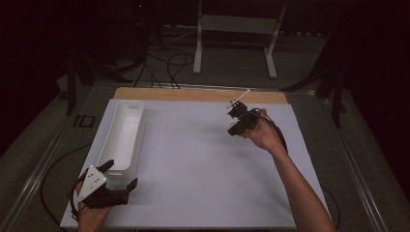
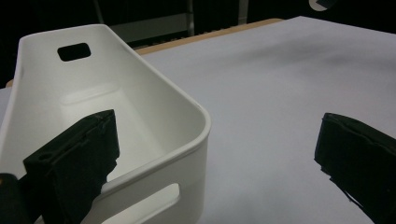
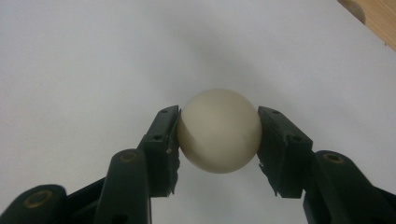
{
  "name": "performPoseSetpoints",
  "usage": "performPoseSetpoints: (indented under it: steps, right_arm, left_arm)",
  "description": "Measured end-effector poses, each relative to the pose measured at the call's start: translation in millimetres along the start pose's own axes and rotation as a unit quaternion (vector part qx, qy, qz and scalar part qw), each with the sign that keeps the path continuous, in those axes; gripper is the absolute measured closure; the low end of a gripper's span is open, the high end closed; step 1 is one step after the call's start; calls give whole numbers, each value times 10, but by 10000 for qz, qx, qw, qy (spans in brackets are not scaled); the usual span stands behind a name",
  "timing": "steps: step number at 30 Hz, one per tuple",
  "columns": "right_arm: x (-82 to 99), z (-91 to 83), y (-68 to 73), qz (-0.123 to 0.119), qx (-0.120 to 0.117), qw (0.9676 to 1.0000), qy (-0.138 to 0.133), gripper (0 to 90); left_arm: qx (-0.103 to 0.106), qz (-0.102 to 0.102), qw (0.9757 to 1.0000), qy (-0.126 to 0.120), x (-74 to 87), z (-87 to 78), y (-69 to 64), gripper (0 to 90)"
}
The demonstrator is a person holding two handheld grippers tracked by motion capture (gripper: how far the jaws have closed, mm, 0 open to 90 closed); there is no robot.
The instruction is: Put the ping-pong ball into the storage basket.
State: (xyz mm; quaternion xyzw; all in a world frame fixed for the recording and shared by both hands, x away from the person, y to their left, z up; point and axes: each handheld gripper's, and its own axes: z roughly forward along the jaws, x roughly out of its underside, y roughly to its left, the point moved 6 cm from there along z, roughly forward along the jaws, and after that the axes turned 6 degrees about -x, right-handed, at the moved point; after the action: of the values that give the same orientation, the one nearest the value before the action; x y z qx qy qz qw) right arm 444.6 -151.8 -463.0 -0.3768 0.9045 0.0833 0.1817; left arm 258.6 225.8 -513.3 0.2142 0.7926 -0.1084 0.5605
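A cream-white ball sits squeezed between the two black jaws of my right gripper, held a little above the white sheet. From above, that right gripper hangs over the far right part of the sheet, and the ball is hidden behind it. A long white bin lies along the sheet's left side. My left gripper is open at the bin's near end. One of its jaws stands over the bin's inside and the other over bare sheet outside the wall; nothing is gripped.
The white sheet covers most of the table, with a wooden strip along the far edge. A small white stick-like object lies near that strip, just beyond the right gripper. Cables and a frame stand on the floor beyond.
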Motion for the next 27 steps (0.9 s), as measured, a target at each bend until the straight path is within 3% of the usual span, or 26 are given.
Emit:
performPoseSetpoints:
  steps: [27]
  right_arm:
    - [-133,-26,171,-177,-92,9998,-93,509]
  left_arm:
    - [4,3,10000,-1,0,-1,2,3]
